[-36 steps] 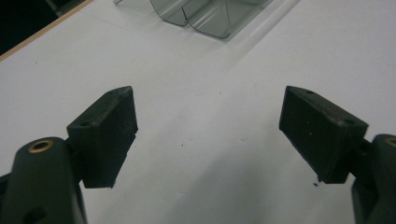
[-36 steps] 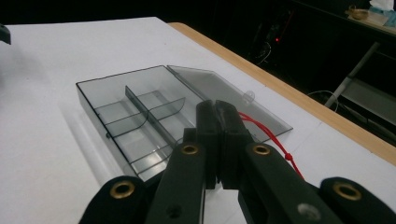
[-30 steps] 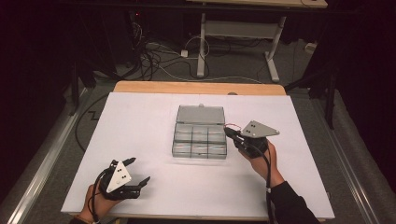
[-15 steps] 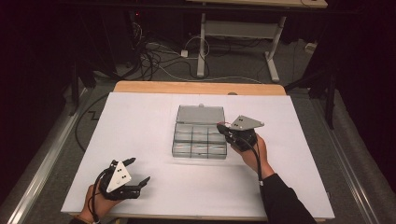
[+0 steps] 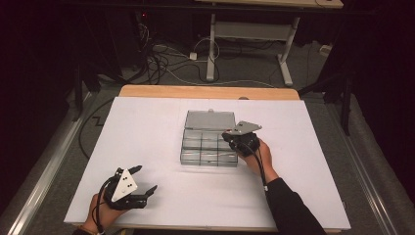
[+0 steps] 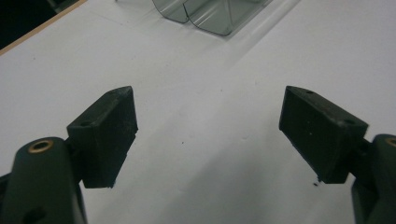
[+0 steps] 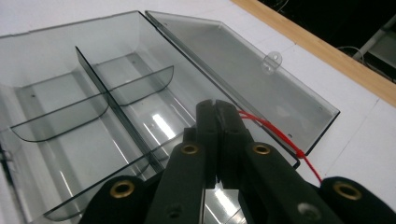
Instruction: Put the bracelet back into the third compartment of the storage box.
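A clear plastic compartment box (image 5: 201, 147) lies open in the middle of the white table, its lid (image 5: 210, 119) folded flat behind it. My right gripper (image 5: 228, 135) hovers over the box's right-hand compartments. In the right gripper view its jaws (image 7: 215, 106) are shut, and a thin red thread (image 7: 275, 133) comes out from between them above the empty compartments (image 7: 93, 102) and the lid (image 7: 247, 74). My left gripper (image 5: 145, 178) rests near the table's front left, open with nothing between its jaws (image 6: 210, 130). A corner of the box (image 6: 210, 14) shows far ahead of it.
The white table top (image 5: 147, 127) has a wooden strip (image 5: 205, 92) along its far edge. Cables and a metal desk frame (image 5: 249, 34) stand on the floor beyond. Bare white surface surrounds the box on all sides.
My right gripper has moved left and downward, from beside the box's right edge to over its right compartments. The left gripper has stayed where it was.
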